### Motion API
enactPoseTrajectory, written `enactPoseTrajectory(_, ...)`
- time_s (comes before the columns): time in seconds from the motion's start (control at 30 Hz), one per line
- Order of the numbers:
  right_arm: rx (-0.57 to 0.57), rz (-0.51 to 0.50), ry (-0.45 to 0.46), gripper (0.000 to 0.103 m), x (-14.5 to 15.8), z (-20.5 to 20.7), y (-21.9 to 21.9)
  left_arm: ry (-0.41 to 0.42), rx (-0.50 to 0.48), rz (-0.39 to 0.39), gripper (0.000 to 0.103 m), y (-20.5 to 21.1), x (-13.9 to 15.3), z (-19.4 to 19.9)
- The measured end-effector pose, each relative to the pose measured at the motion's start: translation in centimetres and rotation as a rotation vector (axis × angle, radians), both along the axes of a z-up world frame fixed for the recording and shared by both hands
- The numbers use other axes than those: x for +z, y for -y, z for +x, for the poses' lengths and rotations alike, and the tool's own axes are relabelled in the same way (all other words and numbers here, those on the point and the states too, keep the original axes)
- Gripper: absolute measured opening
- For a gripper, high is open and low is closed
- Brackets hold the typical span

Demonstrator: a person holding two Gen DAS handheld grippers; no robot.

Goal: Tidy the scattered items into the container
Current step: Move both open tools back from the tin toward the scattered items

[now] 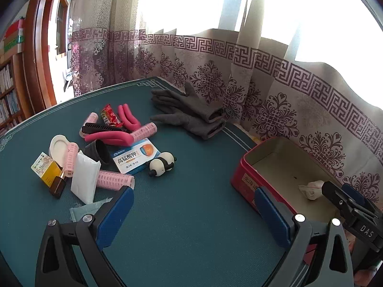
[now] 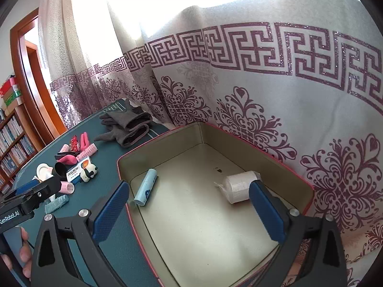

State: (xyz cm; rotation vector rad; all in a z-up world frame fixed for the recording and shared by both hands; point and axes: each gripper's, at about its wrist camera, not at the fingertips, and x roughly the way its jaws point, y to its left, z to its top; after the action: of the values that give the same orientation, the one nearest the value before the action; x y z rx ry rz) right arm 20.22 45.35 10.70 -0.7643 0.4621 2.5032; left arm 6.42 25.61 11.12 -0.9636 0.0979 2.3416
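A red tin box (image 1: 246,179) with a cream inside stands at the right of the green table; it also shows in the right wrist view (image 2: 282,165). In it lie a white roll (image 2: 239,186) and a light blue tube (image 2: 146,186). My right gripper (image 2: 189,198) is open and empty above the box. My left gripper (image 1: 194,205) is open and empty over bare table, right of a pile of items: pink hair rollers (image 1: 115,179), a panda toy (image 1: 161,163), a blue-and-white medicine box (image 1: 134,157), a black cup (image 1: 99,150), a white packet (image 1: 85,177).
Grey gloves (image 1: 191,114) lie at the table's far edge by the patterned curtain (image 1: 275,100). Pink foam clips (image 1: 126,119), a black comb (image 1: 103,129), a red snack packet (image 1: 110,117), a yellow box (image 1: 45,169) and a white lid (image 1: 58,146) lie in the pile. A bookshelf (image 2: 14,138) stands left.
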Motion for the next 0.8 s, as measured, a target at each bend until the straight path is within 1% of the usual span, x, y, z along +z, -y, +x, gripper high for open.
enactPoseTrajectory(0.17,0.050,0.037,-0.009,0.102,0.7,-1.4,2.4,0.018,0.087,0.000,0.102,3.6,-1.1,-1.2)
enactPoseTrajectory(0.3,0.107,0.065,-0.011,0.102,0.9,-2.7,4.7,0.018,0.167,-0.037,0.102,6.7,-2.3,-2.1)
enactPoseTrajectory(0.5,0.211,0.071,0.022,0.102,0.0,-5.3,8.5,0.085,0.272,-0.035,0.102,11.2,-4.7,-3.9)
enactPoseTrajectory(0.6,0.269,0.082,0.048,0.102,-0.6,-6.5,10.5,0.114,0.300,-0.023,0.102,12.7,-5.5,-4.6)
enactPoseTrajectory(0.7,0.323,0.097,0.074,0.102,-1.3,-7.5,12.3,0.138,0.322,-0.027,0.102,13.6,-6.1,-5.1)
enactPoseTrajectory(0.8,0.360,0.100,0.101,0.102,-2.0,-8.4,13.6,0.150,0.320,-0.019,0.102,14.1,-6.2,-5.8)
